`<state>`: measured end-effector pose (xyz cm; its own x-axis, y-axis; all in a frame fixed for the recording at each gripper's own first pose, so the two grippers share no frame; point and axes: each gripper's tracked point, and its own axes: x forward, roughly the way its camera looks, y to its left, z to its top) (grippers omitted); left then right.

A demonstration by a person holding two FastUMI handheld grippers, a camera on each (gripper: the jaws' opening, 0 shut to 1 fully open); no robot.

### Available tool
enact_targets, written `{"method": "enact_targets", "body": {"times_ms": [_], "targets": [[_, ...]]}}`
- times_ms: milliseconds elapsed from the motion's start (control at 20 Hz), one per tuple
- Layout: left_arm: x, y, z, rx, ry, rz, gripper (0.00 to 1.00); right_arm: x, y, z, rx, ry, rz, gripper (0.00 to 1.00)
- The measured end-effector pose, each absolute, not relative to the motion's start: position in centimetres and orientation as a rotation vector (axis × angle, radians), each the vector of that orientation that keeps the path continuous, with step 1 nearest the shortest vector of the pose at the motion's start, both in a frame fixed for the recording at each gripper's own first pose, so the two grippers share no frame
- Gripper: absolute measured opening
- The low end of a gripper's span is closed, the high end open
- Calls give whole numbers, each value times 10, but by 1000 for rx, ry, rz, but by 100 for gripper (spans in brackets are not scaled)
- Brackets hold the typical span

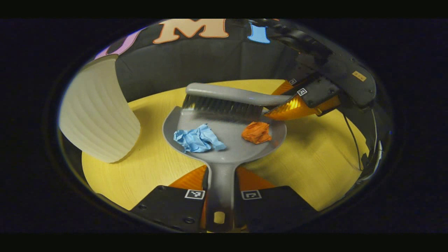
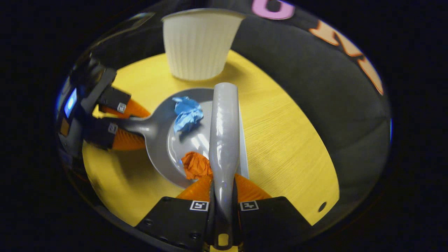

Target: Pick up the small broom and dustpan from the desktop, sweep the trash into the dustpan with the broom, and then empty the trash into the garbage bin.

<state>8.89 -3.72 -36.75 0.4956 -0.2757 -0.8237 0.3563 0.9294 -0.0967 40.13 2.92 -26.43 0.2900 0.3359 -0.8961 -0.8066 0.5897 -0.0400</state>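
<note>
My left gripper [image 1: 221, 179] is shut on the handle of the grey dustpan [image 1: 231, 131], which rests on the yellow table [image 1: 315, 157]. In the pan lie a crumpled blue paper [image 1: 197, 139] and a crumpled orange paper [image 1: 257, 132]. The grey broom [image 1: 227, 99] stands across the pan's far edge, bristles down, held by my right gripper [image 1: 285, 102]. In the right gripper view, my right gripper [image 2: 224, 189] is shut on the broom [image 2: 224, 133]. Beside it are the dustpan [image 2: 164, 140], the blue paper [image 2: 188, 113], the orange paper [image 2: 196, 164] and my left gripper [image 2: 134, 122].
A white ribbed garbage bin [image 1: 98, 112] stands on the table to the left of the dustpan. In the right gripper view the bin [image 2: 199, 45] is straight ahead beyond the pan. The table edge meets the black booth wall [image 2: 315, 87].
</note>
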Motion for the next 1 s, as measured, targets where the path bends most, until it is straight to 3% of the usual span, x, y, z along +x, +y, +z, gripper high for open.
{"method": "enact_targets", "body": {"times_ms": [200,450,650,750,1000], "targets": [[102,-40,-346,17,836,-334,25,442,15,-124,-299,772,622,17],[111,-40,-330,-22,742,-268,23,463,-29,-3,-86,540,496,17],[125,-36,-320,-27,661,-188,23,458,-76,22,-25,467,420,17],[130,-33,-309,-18,619,-141,23,446,-99,5,-6,474,392,17],[140,-12,-311,124,573,-38,24,369,-109,-27,64,576,364,17]]}}
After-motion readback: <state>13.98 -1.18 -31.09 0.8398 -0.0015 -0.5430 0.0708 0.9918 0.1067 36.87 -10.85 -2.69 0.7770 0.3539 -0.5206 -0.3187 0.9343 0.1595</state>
